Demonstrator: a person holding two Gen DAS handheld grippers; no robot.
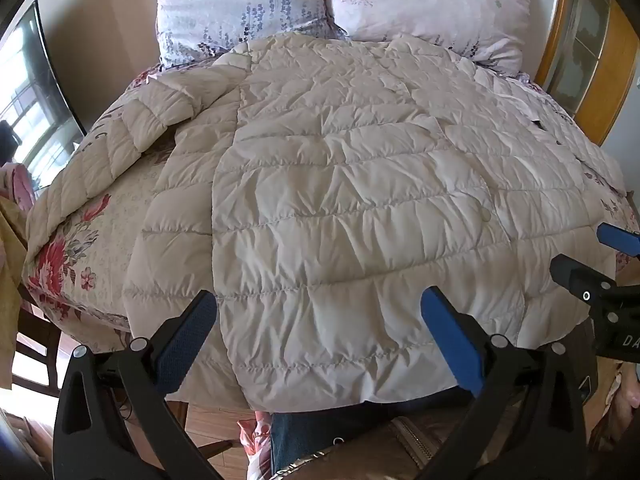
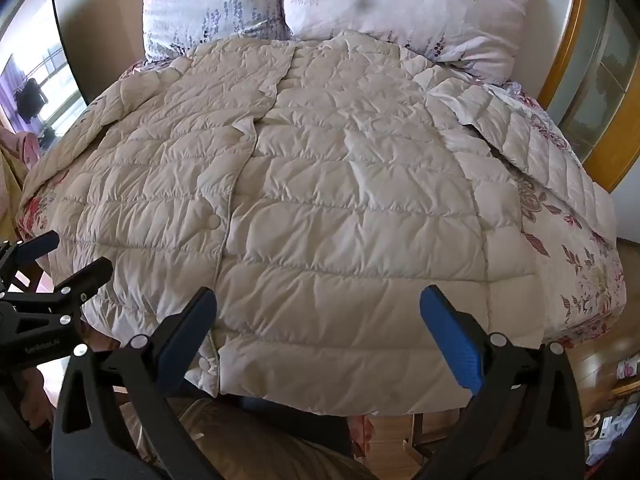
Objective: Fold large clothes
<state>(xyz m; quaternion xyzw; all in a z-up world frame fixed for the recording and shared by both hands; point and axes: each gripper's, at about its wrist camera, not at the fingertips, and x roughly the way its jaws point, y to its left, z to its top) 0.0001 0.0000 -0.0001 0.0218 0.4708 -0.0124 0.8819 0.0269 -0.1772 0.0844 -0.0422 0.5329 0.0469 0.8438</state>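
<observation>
a big puffy cream coat (image 1: 340, 184) lies spread flat on the flowery bed cover (image 1: 80, 248), its top end by two pillows (image 1: 240, 0). the left claw (image 1: 320, 320) hangs wide open over the coat's near edge, holding nothing. the right claw (image 2: 320, 320) is wide open too. one sleeve (image 2: 520, 136) looks folded, maybe.

A cream quilted down jacket (image 1: 340, 200) lies spread flat, front up, across the floral-covered bed (image 1: 84, 240), its hem hanging just over the near edge. One front panel overlaps the other along a long vertical seam, with a round snap (image 2: 214, 221) showing on the placket. The collar end reaches up to the two pillows. Both sleeves (image 1: 132, 136) angle outward and down toward the bed's sides, puffy and creased.
</observation>
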